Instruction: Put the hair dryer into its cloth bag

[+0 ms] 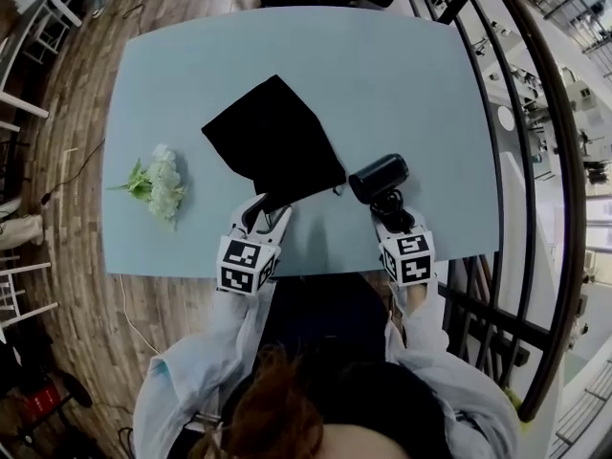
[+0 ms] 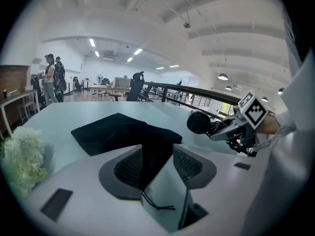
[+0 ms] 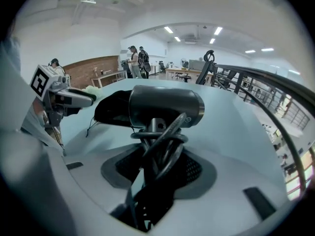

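Left tongs [image 2: 157,163] spread, with the near corner of the flat black cloth drawstring bag [image 1: 273,142] between them. Cloth lies against one pad and a gap of tabletop shows before the other pad. Thin black drawstring [image 2: 157,205] dangles below the cloth.

Right tongs [image 3: 160,166] pinching the dark grey hair dryer [image 3: 165,107] by its handle, with the coiled black cord [image 3: 162,141] wrapped round the handle and caught in the grip. Barrel sits crosswise just past the tips.

Pale blue rectangular tabletop [image 1: 402,75]: bag lies mid-surface, turned diagonal, its near corner pointing at the near edge. Hair dryer is just right of the bag's near right side, close but apart from it, still outside the bag. Both tongs come in over the near edge, well apart from each other.

Small bunch of white flowers with green leaves [image 1: 163,185] lies left of the bag, near the left edge, apart from the bag.

Bare tabletop runs beyond the bag to the far edge, and right of the hair dryer to the right edge. Dark curved metal railing [image 1: 545,161] stands just beyond that right edge. Wooden plank floor [image 1: 57,256] lies on the left side.
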The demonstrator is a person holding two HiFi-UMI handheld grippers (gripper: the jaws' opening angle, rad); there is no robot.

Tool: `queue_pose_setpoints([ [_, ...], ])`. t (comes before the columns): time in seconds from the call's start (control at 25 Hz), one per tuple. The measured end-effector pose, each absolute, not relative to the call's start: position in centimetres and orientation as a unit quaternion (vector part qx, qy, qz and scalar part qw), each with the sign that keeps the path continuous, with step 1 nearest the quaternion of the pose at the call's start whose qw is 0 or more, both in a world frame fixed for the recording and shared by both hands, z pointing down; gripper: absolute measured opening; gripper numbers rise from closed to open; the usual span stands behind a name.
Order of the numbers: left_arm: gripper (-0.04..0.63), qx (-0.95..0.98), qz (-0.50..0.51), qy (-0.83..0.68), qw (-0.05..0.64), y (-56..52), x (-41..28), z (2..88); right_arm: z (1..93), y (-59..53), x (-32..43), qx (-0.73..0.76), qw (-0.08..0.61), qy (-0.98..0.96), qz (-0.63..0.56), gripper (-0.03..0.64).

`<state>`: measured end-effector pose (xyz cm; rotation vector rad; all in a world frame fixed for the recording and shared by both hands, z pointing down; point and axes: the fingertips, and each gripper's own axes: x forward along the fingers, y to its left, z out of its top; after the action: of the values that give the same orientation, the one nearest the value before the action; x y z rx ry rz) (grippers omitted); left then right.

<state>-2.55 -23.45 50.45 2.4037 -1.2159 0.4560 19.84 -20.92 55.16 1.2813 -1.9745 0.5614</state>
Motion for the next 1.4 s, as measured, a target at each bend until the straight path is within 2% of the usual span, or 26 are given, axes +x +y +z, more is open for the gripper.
queue_pose_setpoints([
  [0.24,0.192,0.848,0.188,-0.45,0.206,-23.4,-3.1,51.7,52.7,-18.2,18.1,0.502,0.281,-0.779,0.251,0.19],
  [0.52,0.192,0.841,0.238,-0.442,0.201,-24.0,-2.5,54.0,54.2,-15.8,17.0,0.485,0.298,-0.781,0.256,0.192],
  [1.08,0.189,0.817,0.244,-0.463,0.243,-25.3,-3.8,57.2,55.0,-15.2,16.9,0.476,0.306,-0.778,0.272,0.192],
  [1.28,0.099,0.804,0.25,-0.481,0.245,-25.7,-4.6,57.7,55.1,-15.1,16.3,0.469,0.309,-0.781,0.272,0.192],
  [1.4,0.067,0.801,0.247,-0.486,0.249,-25.8,-4.9,57.8,55.2,-15.1,15.8,0.465,0.311,-0.783,0.272,0.192],
])
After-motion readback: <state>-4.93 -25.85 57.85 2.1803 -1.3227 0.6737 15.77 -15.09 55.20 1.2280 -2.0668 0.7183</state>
